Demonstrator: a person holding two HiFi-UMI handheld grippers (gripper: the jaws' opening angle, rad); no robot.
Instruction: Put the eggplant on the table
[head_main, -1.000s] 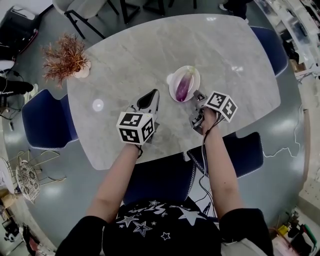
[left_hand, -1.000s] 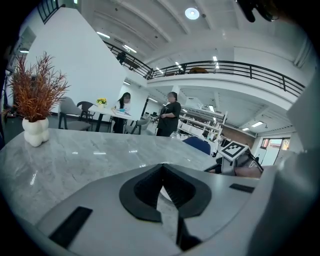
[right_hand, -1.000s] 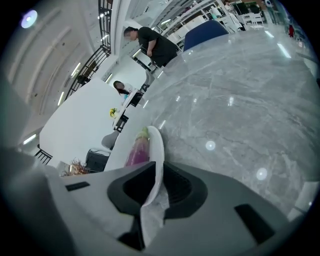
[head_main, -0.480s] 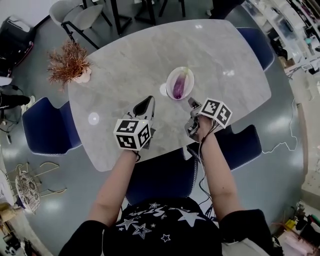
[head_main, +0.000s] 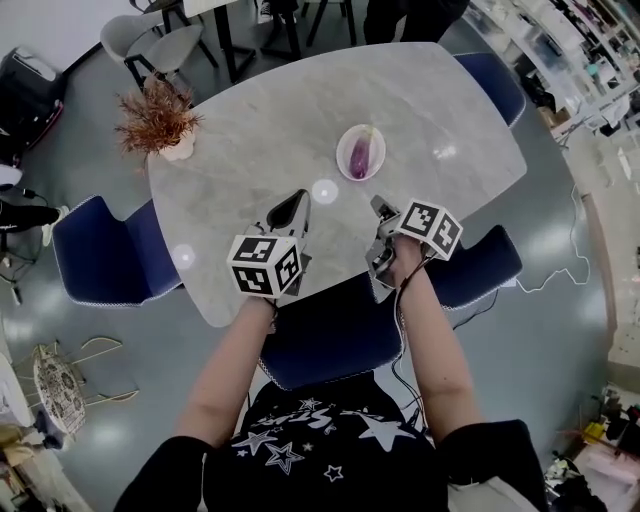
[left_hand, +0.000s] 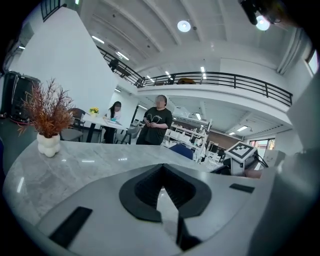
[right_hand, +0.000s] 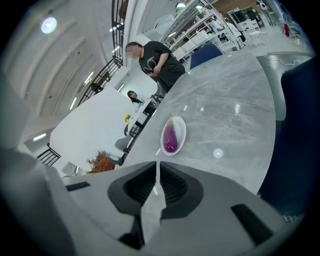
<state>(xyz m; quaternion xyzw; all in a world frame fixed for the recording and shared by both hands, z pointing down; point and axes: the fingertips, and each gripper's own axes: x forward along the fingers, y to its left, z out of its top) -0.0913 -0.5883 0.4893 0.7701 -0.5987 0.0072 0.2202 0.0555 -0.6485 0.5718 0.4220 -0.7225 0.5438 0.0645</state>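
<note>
Eggplant (head_main: 359, 157) lies in white bowl (head_main: 376, 139) on the table (head_main: 260, 130), well apart from left gripper (head_main: 297, 197) and right gripper (head_main: 378, 206), jaws of both pressed together, empty; advise spreading right's, gripping mid-body, clearing rim.

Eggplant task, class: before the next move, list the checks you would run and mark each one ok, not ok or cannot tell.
1. Eggplant found, lying in the bowl: ok.
2. Right gripper empty: ok, nothing between its fingers.
3. Right gripper open for a grasp: not ok, fingers together.
4. Right gripper at the eggplant: not ok, it hangs by the table's near edge, apart from the bowl.
5. Left gripper out of the way: ok, shut, empty, apart from the bowl.
6. Bare table beside the bowl for the set-down: ok.
</note>
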